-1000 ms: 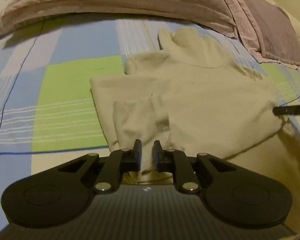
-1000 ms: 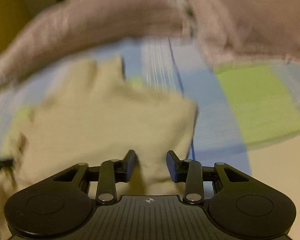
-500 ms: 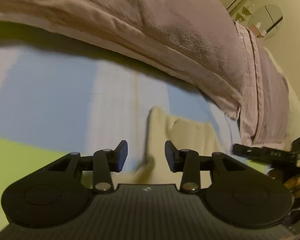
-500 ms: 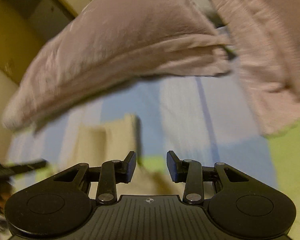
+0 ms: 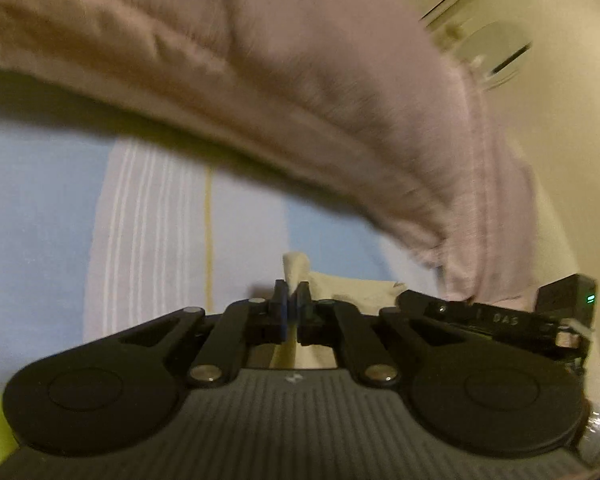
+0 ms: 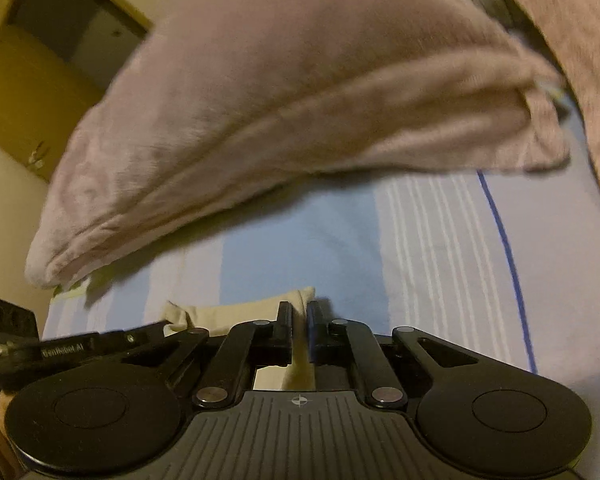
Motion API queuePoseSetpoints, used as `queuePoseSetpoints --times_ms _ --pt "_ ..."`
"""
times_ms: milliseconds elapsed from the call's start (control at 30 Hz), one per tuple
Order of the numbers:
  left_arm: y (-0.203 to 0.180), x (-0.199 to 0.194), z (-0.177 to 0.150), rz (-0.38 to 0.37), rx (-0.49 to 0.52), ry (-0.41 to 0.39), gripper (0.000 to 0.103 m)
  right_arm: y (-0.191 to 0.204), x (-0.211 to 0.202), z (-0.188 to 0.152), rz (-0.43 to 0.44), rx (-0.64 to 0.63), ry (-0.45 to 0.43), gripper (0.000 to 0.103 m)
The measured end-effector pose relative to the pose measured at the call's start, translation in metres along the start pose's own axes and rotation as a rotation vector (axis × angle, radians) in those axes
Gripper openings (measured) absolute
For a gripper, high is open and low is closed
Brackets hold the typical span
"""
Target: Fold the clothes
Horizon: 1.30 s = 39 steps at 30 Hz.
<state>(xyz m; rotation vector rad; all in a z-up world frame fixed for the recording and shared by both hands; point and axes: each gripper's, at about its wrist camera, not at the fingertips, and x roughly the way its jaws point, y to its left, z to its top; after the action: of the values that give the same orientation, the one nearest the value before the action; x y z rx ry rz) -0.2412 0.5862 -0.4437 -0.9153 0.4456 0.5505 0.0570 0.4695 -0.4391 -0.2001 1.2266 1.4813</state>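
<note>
Low over a bed (image 5: 40,200) with a sheet of blue, white and green checks. On the left, left hand-held gripper (image 5: 292,304), jaws drawn almost together, pinching an upstanding corner of a cream garment (image 5: 340,286). From that pinch, the garment's far edge running off to the right as a low, slack band, flat against the sheet, toward the right hand-held gripper (image 6: 300,316), whose side shows at the right of the left wrist view. On the right, that gripper closed to a narrow slit on the opposite corner of the same edge, cloth visible between its jaws. Held edge therefore lying crosswise, long axis left to right between the two, each at one end, neither nearer the middle. Rest of the garment hidden beneath and behind both tools, so extent of folding not readable. Beyond, a bulky mauve duvet (image 6: 300,100) heaped close ahead, leaving little clear sheet forward; judged roomier to carry the edge back toward the person.
</note>
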Motion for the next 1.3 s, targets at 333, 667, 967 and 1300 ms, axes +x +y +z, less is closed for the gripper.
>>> queuePoseSetpoints --times_ms 333,667,967,1300 --pt "-0.033 -0.092 -0.136 0.027 0.094 0.078 0.001 0.041 -0.080 -0.100 -0.014 -0.277 0.082 0.006" --pt "-0.030 -0.130 -0.150 0.019 -0.187 0.033 0.031 0.041 -0.125 -0.137 -0.012 0.060 -0.010 0.060" --pt "-0.057 -0.078 -0.172 0.253 0.142 0.118 0.005 0.044 -0.051 -0.126 -0.099 0.251 0.036 0.007" --pt "-0.081 -0.101 -0.164 0.218 0.204 -0.009 0.004 0.114 -0.067 -0.125 -0.253 -0.229 -0.076 0.008"
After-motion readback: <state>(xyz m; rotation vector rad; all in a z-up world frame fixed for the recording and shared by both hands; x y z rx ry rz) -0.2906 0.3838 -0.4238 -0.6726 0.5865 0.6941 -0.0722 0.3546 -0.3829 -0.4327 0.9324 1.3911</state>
